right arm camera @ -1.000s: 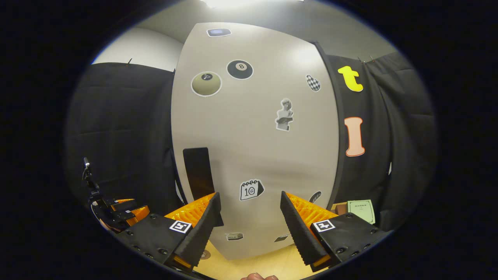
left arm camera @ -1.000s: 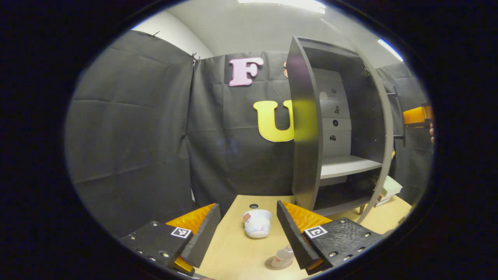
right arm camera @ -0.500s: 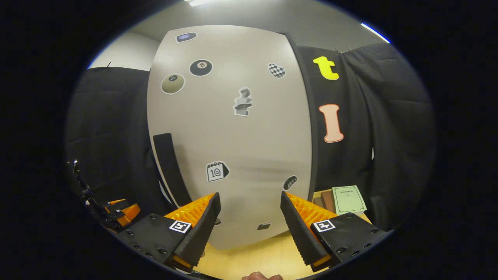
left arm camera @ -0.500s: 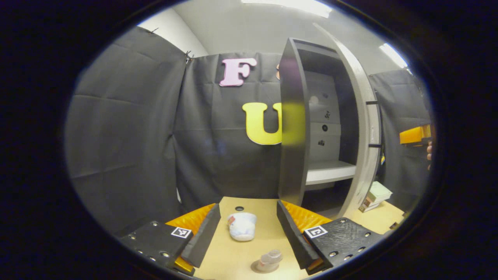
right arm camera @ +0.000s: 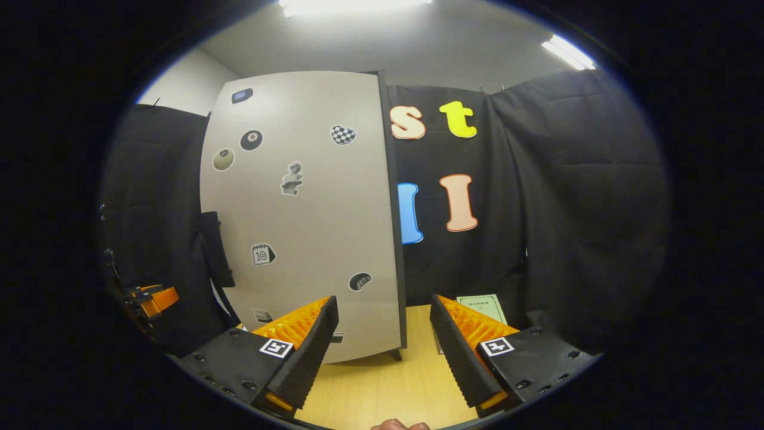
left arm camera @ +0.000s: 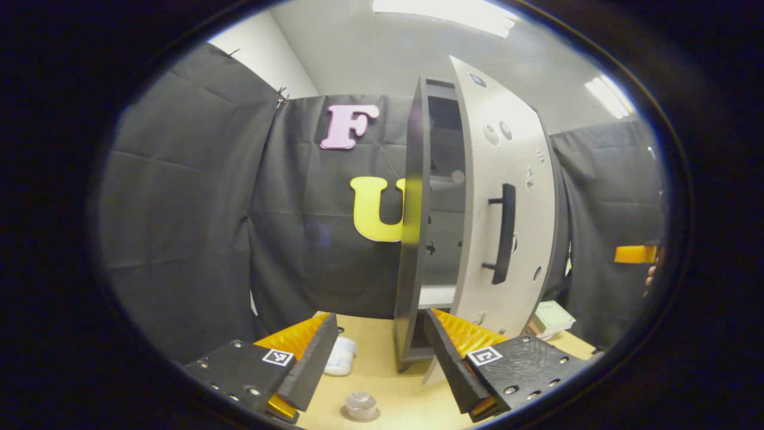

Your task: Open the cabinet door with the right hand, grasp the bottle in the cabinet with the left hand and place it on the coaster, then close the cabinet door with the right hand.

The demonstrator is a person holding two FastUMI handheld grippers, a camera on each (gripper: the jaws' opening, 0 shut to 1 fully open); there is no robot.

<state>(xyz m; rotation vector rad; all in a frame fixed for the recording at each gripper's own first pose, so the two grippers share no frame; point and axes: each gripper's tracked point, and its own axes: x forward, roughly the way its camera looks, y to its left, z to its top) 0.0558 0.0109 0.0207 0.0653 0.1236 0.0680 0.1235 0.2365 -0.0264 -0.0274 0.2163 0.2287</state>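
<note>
table [left arm camera: 382,382] | cabinet [left arm camera: 418,239] | bottle [left arm camera: 360,404] on coaster [left arm camera: 360,414] | booklet [right arm camera: 482,304]

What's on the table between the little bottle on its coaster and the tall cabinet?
Nothing: in the left gripper view, only bare tabletop separates the bottle on the coaster from the cabinet. A white bundle lies off to the left.

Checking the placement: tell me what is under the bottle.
The bottle stands on the round coaster, whose edge shows around its base, on the wooden table. The coaster's middle is covered by the bottle.
</note>
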